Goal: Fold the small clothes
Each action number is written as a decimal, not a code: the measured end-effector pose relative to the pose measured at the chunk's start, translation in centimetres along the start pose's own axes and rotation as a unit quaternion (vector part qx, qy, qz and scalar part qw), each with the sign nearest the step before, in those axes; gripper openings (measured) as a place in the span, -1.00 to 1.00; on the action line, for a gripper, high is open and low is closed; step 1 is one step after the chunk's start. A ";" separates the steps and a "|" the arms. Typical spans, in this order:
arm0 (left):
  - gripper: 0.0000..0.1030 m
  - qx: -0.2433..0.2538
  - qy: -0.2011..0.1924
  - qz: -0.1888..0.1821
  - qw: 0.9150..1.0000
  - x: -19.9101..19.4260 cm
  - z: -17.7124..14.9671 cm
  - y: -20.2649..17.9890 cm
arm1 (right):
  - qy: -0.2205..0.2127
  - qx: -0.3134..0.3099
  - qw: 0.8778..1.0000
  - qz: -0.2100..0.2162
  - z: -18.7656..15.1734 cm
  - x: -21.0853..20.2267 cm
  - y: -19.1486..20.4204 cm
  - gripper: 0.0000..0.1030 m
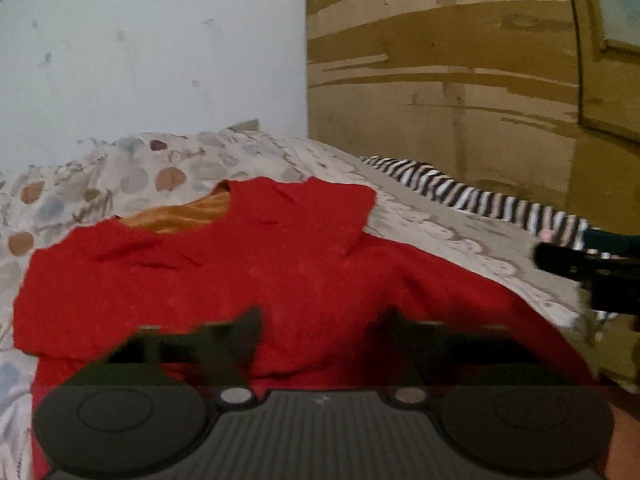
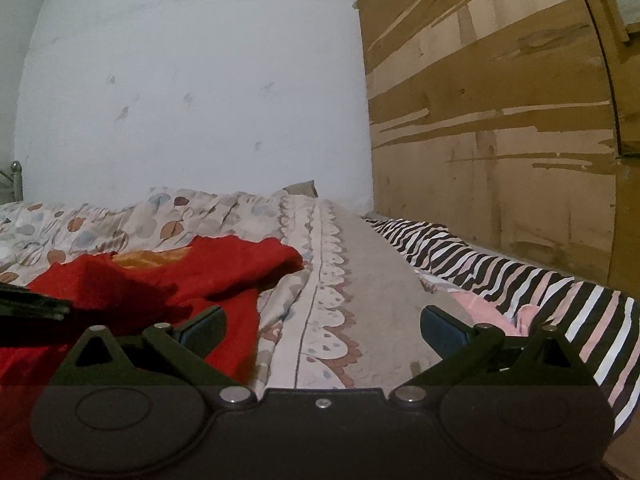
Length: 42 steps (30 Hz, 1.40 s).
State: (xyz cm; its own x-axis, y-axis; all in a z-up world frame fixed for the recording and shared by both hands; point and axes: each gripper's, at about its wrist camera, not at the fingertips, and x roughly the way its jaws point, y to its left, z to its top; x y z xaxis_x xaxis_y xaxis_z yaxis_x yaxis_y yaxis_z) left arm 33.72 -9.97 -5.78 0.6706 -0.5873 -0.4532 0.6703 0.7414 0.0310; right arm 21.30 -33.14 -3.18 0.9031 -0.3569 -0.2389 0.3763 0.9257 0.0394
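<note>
Red shirt point(image 1: 248, 264) lies spread on the patterned bedspread point(image 2: 328, 280), collar toward the far wall, its long axis running away from the person. Left gripper point(image 1: 320, 332) hovers directly over its near hem, jaws spread and empty. Right gripper point(image 2: 324, 332), jaws also spread wide, sits over bare bedding just right of the shirt, so the left is nearer.

both claws point(image 1: 322, 320) point(image 2: 322, 322) wide open
</note>
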 end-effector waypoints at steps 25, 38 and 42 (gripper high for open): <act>0.98 0.069 0.061 0.321 0.943 3.0 -1.6 14.5 | 0.140 -0.013 0.967 0.214 4.7 10.3 9.6 0.99; 0.93 0.011 -0.025 0.396 0.918 2.3 -1.5 19.5 | 0.186 -0.014 0.962 0.199 1.5 12.9 10.2 0.99; 0.93 -0.046 -0.023 0.402 0.914 1.5 -1.2 21.0 | 0.184 -0.025 0.963 0.195 1.3 12.8 10.6 0.99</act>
State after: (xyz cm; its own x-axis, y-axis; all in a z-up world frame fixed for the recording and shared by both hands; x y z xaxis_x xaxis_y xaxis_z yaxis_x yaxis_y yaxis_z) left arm 48.44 5.12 -6.84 0.9490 0.1471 -0.2790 -0.0723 0.9625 0.2616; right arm 37.14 -28.02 -4.55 0.8361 0.0786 -0.5429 0.0050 0.9885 0.1509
